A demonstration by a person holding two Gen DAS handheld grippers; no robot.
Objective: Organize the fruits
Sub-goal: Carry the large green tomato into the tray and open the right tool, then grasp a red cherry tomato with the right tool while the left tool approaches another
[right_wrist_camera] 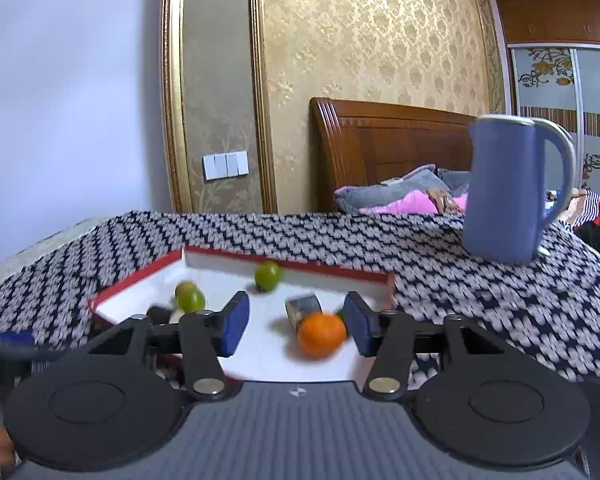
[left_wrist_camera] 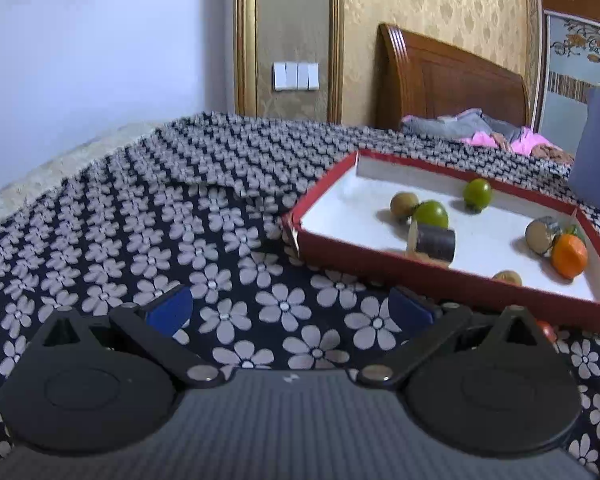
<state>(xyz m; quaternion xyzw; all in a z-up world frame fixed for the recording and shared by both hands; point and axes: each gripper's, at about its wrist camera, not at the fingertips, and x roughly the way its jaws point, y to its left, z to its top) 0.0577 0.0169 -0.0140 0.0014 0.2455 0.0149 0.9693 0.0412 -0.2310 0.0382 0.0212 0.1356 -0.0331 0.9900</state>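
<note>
The red tray [left_wrist_camera: 452, 280] with a white inside sat on a bed with a dark flower blanket [left_wrist_camera: 180, 220], and every place here is told from that tray. To the left of the tray, over the blanket, hung the left gripper [left_wrist_camera: 290, 308]; its jaws stood wide apart with nothing between them. Inside the tray, near the left wall, a brownish fruit [left_wrist_camera: 403, 205] touched a green fruit [left_wrist_camera: 431, 214], and a dark roll [left_wrist_camera: 434, 245] lay just in front of them. Toward the back wall of the tray sat another green fruit [left_wrist_camera: 477, 193]. Near the right wall, a shiny wrapped thing [left_wrist_camera: 540, 235] touched the orange [left_wrist_camera: 569, 255]. A small brown fruit [left_wrist_camera: 507, 277] lay by the near wall. The right gripper [right_wrist_camera: 296, 326] hung over the near edge of the tray with its jaws released; the orange [right_wrist_camera: 321, 334] sat between them, close to the right one, but the picture was too blurry to tell if it touched. Behind the tray on the right stood a blue kettle [right_wrist_camera: 508, 188].
</note>
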